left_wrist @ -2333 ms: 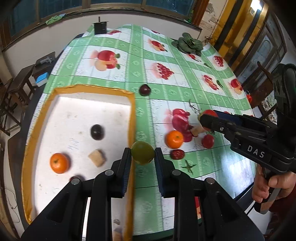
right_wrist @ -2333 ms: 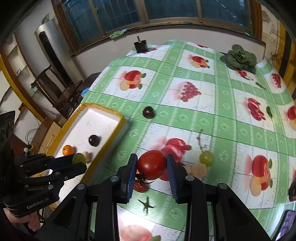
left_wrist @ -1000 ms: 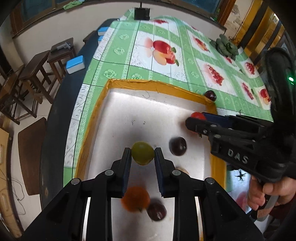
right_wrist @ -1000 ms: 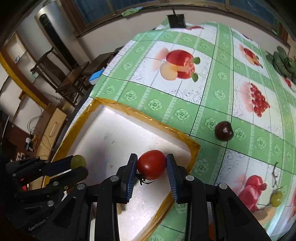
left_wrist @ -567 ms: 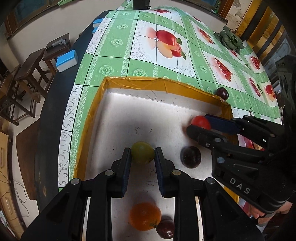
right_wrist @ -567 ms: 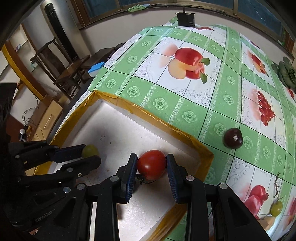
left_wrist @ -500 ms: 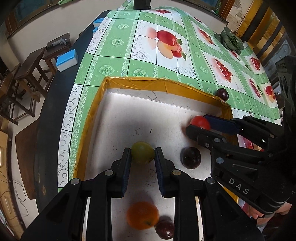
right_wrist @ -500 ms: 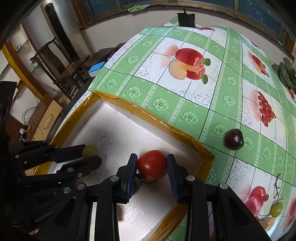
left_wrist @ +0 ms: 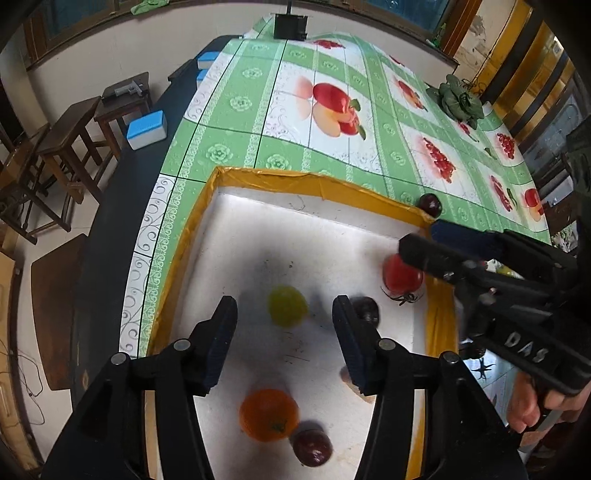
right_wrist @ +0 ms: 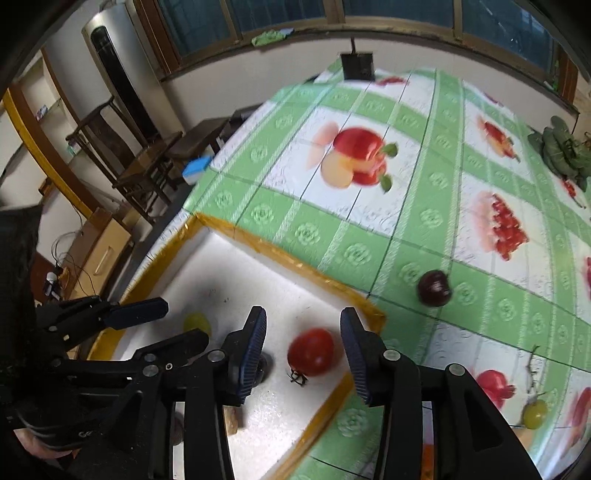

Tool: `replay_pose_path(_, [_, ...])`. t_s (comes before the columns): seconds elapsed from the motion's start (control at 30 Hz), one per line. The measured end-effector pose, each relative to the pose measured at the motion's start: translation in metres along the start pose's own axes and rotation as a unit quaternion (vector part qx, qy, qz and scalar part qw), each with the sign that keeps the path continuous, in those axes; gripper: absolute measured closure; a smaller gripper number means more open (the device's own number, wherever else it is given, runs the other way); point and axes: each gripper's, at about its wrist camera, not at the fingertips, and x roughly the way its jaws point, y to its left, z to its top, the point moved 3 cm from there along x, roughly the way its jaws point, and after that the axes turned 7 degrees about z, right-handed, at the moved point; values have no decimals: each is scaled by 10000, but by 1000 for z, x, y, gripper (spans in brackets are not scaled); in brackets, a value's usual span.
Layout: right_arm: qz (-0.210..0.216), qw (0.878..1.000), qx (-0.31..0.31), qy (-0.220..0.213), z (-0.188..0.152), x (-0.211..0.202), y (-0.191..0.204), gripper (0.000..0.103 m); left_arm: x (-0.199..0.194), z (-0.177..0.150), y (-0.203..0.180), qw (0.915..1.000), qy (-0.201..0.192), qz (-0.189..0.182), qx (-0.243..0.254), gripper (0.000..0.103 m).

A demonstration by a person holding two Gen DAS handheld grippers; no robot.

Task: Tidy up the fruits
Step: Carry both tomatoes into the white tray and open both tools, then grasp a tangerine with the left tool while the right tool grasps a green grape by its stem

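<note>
A white foam tray with a yellow taped rim point(left_wrist: 280, 179) lies on the green fruit-print tablecloth. My left gripper point(left_wrist: 284, 339) hangs over it, its jaws opening. A yellow-green fruit point(left_wrist: 287, 305) lies loose on the tray floor just beyond the fingers, touching neither. My right gripper point(right_wrist: 301, 343) is also opening above the tray's right corner, and the red tomato point(right_wrist: 311, 351) rests free on the floor between its pads. An orange point(left_wrist: 268, 414) and two dark plums point(left_wrist: 312, 446) point(left_wrist: 365, 310) are in the tray too.
Another dark plum point(right_wrist: 434, 288) sits on the cloth just past the tray's far right corner. A green grape point(right_wrist: 534, 413) lies to the right. A leafy vegetable point(left_wrist: 460, 101) and a black box point(left_wrist: 290, 26) are at the far end. Wooden stools point(left_wrist: 74, 140) stand left of the table.
Both grippers were shut on their fruit half a second ago. Both have spread their jaws, and the green fruit and the tomato now lie on the tray floor.
</note>
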Motion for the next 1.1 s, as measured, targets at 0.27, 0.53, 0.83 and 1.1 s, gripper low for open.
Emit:
replay_pose_path(0.27, [109,9991,223,-332,-8,-47,-20,57,-22,-9,-26,9997,-132,164,103,36])
replay_pose_path(0.53, [-17,9981,506,-357,-38,-81,-58,56,-41,-23,-67,9989,-239,234,324,28])
replay_pose_path(0.83, [-226,9959,800,-352,-78,-112,-96,55,-53,-37,-100,9983,-263,178,488,28])
replay_pose_path(1.1, [-373,9936,1003,-348,-101,-128,-123,54,-55,-43,-127,9973,-274,121,669,28])
